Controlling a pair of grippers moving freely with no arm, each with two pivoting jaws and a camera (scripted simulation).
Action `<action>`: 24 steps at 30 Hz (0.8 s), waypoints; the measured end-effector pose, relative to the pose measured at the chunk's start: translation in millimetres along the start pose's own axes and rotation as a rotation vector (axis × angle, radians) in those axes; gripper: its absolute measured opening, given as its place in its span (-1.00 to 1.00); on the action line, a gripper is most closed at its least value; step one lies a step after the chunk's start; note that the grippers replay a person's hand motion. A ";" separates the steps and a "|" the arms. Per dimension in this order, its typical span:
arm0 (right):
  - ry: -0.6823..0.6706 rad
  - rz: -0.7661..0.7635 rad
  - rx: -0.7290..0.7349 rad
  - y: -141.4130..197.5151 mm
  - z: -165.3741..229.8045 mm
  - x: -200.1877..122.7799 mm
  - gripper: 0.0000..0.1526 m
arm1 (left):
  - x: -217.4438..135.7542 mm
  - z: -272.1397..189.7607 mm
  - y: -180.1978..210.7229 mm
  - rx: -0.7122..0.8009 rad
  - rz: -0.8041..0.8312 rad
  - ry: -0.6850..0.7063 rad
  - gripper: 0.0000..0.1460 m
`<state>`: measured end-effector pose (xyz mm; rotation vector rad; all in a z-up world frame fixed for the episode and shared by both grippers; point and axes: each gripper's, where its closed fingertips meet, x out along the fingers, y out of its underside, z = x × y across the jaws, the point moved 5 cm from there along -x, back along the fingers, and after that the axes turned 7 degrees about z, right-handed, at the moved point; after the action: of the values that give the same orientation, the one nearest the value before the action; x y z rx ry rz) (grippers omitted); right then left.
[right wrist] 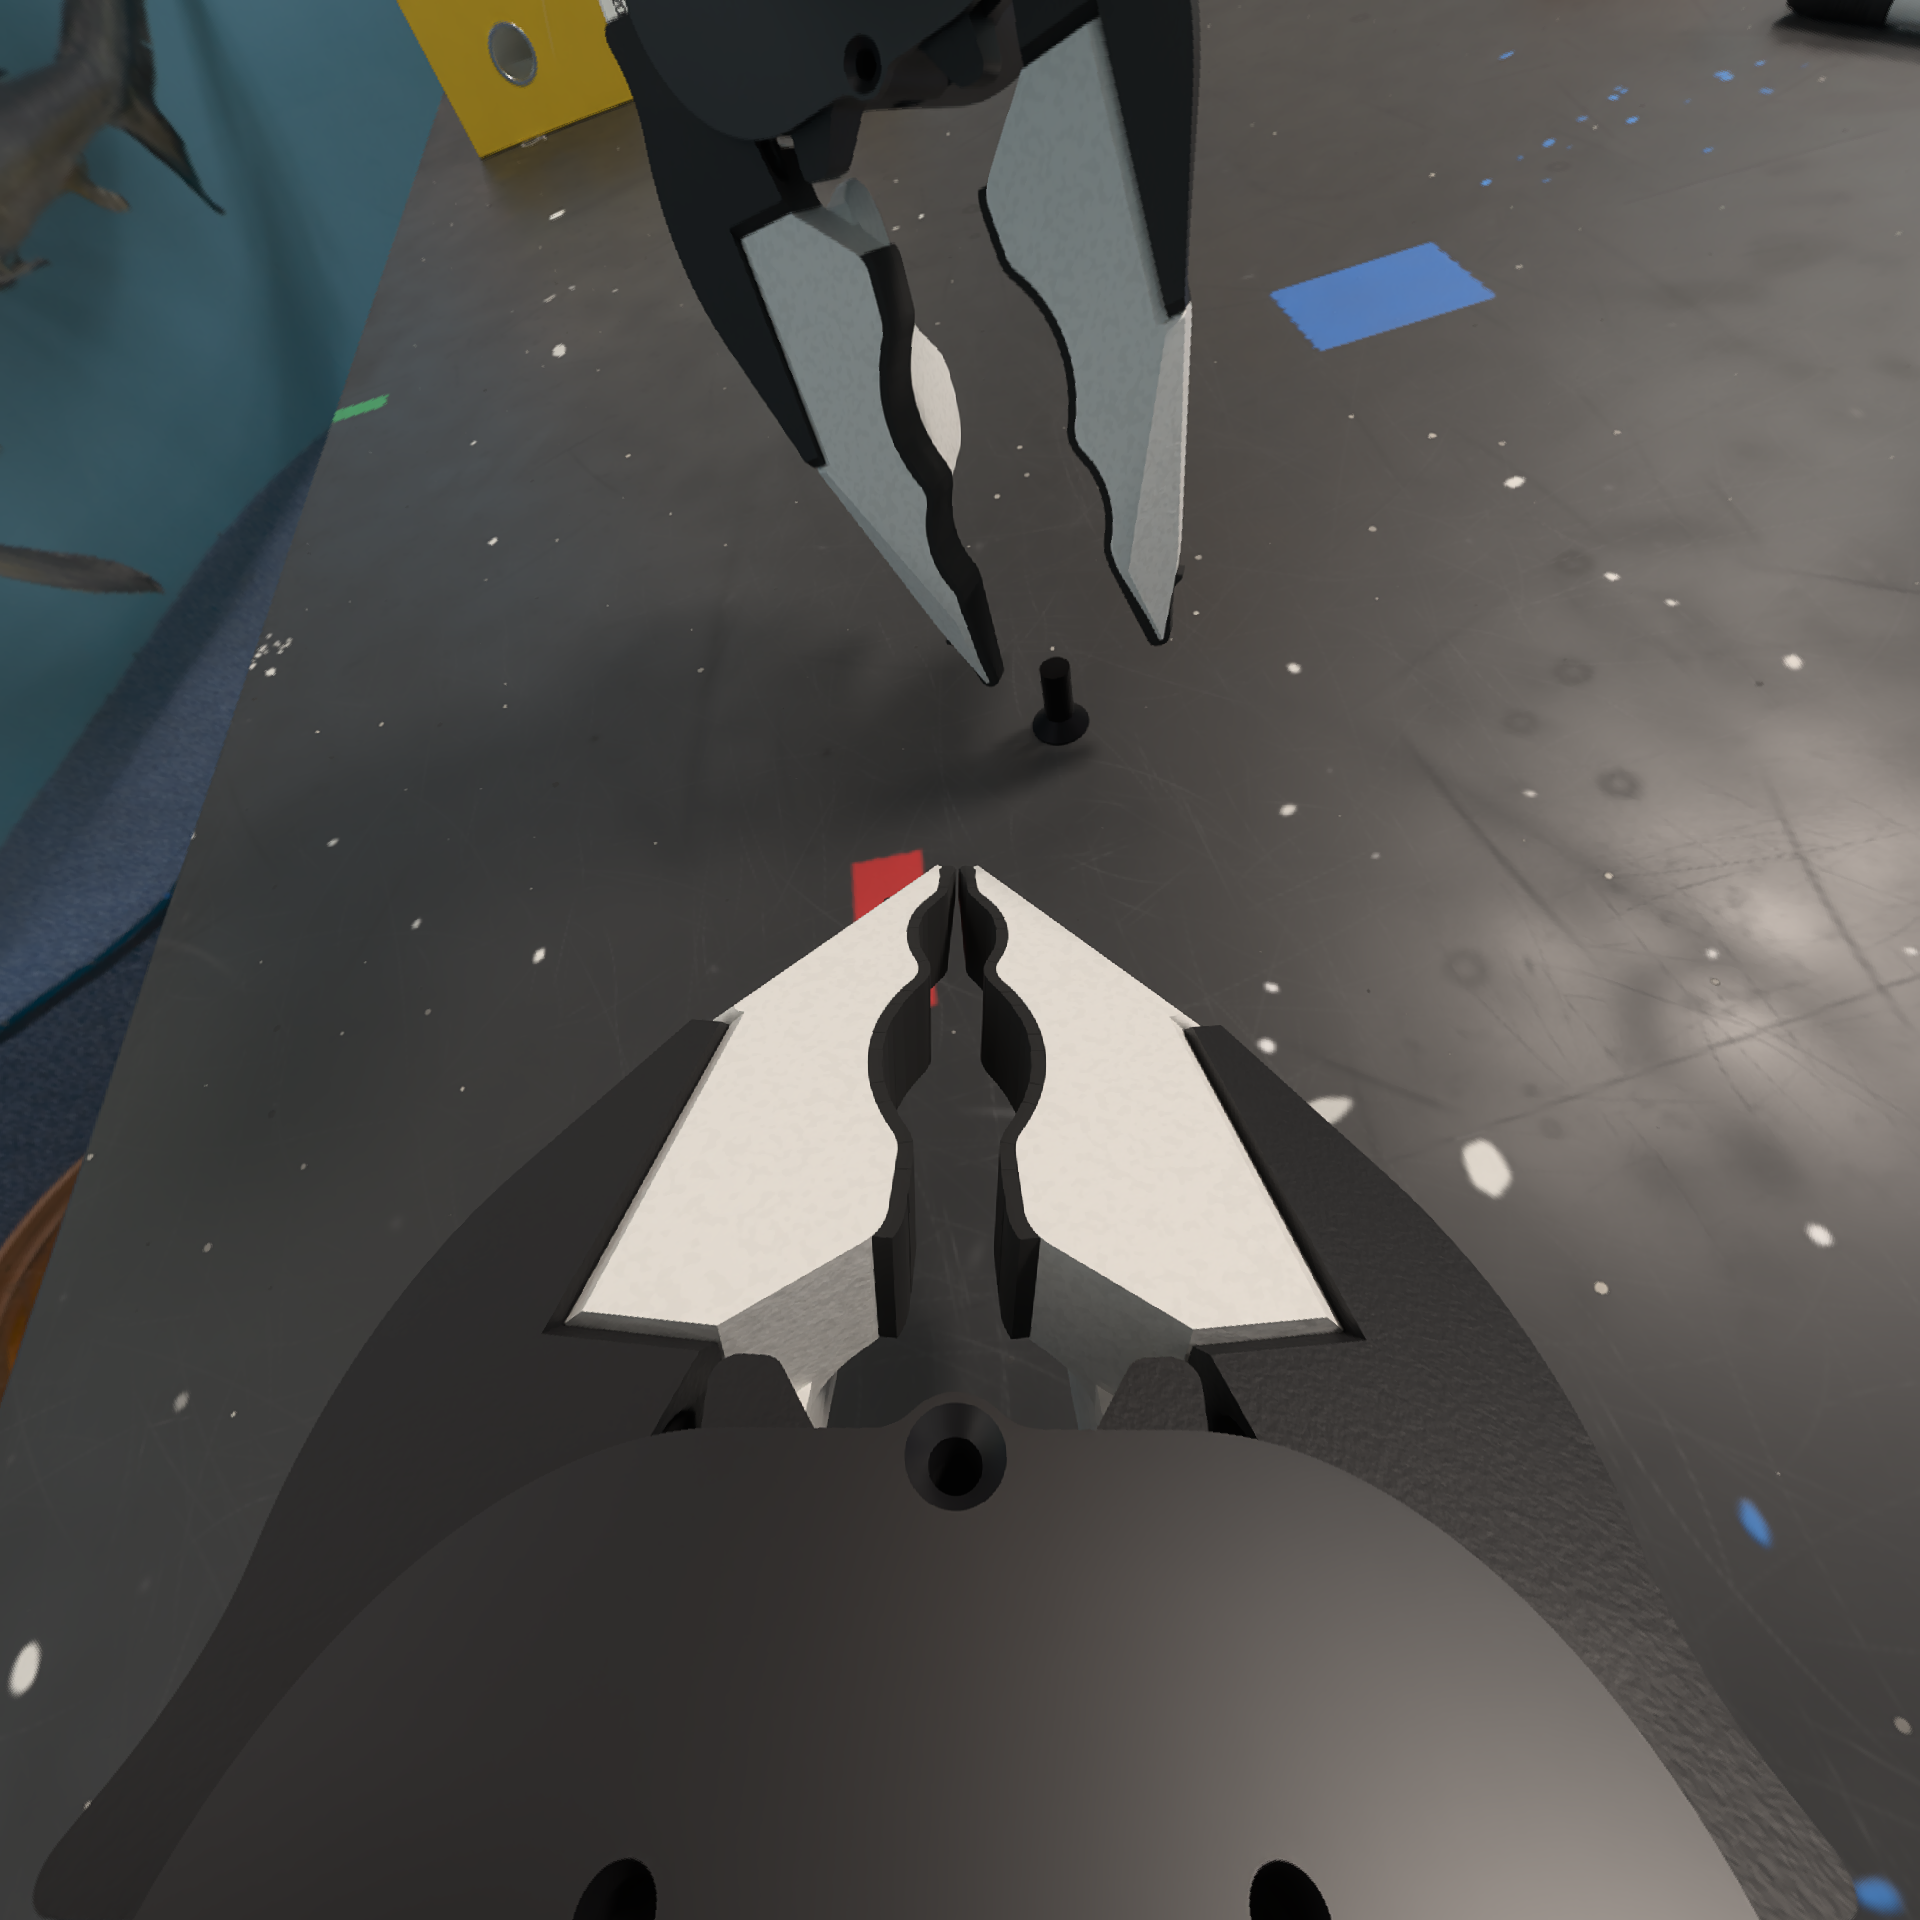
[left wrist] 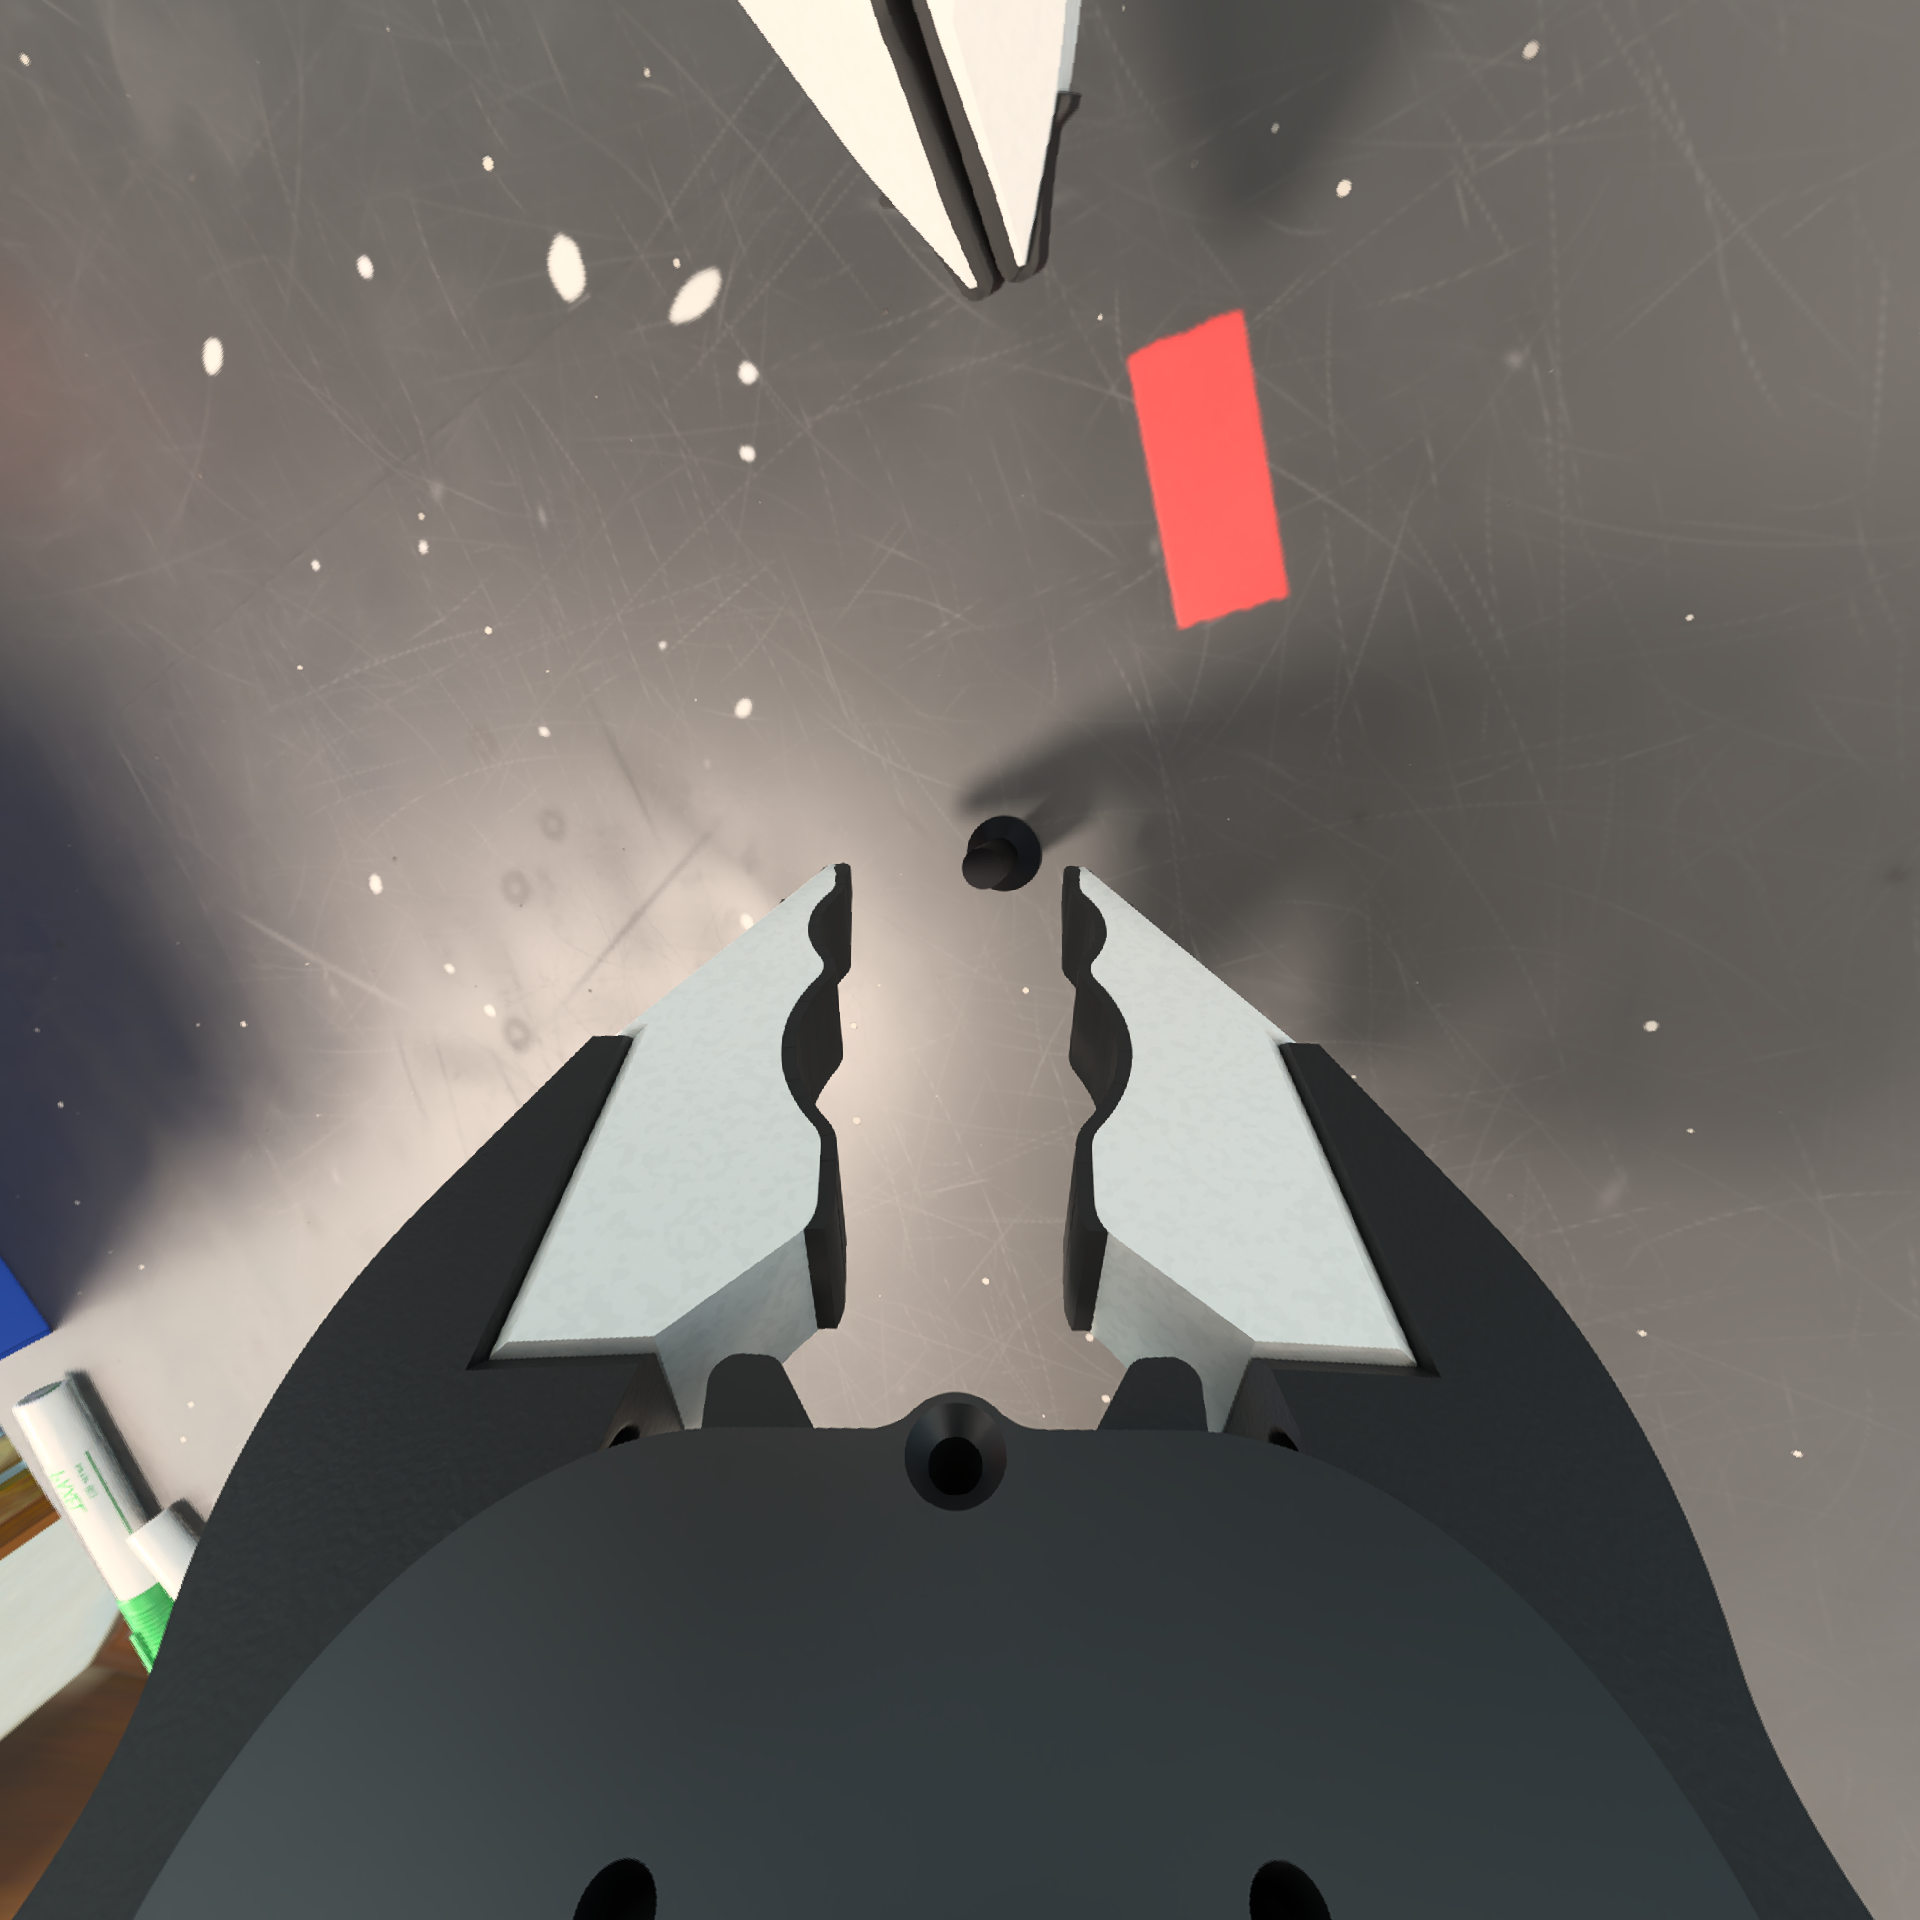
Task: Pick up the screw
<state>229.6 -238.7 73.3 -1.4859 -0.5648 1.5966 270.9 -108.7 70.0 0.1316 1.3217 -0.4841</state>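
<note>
Dark grey bench (right wrist: 1558, 935), scratched and flecked with white. A small black screw (right wrist: 1059, 707) stands on its head, shaft up. A red patch (left wrist: 1207, 468) lies flat near it, a blue patch (right wrist: 1382, 295) well apart, a yellow box (right wrist: 520, 73) at the far edge.

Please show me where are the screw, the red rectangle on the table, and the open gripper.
screw (right wrist: 1058, 704), right wrist view, on its upright shaft.
red rectangle (left wrist: 1207, 470), left wrist view, on its middle.
left gripper (left wrist: 956, 873), left wrist view, midway between its open fingertips.
</note>
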 end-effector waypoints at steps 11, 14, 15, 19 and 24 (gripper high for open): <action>0.012 0.010 -0.009 1.7 -5.1 1.2 -0.99 | 12.5 -3.8 5.3 -0.083 -0.024 0.008 -0.89; 0.032 0.024 -0.035 2.8 -4.3 2.7 -0.99 | 12.6 -6.5 11.5 -0.236 -0.099 -0.009 -0.90; 0.035 0.033 -0.036 3.1 -4.4 3.7 -0.99 | 12.8 -7.5 13.6 -0.294 -0.132 -0.011 -0.90; 0.060 0.043 -0.049 0.5 -3.8 7.1 -0.97 | 10.7 -10.5 19.9 -0.599 -0.269 0.005 -0.90; 0.090 0.011 -0.076 -11.5 0.4 9.9 -0.94 | -9.2 -12.3 18.9 -1.021 -0.698 0.196 -0.90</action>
<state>233.2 -224.4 77.0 -1.6109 -0.5720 1.5232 266.1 -84.9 72.3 -1.1824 1.6509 -0.3190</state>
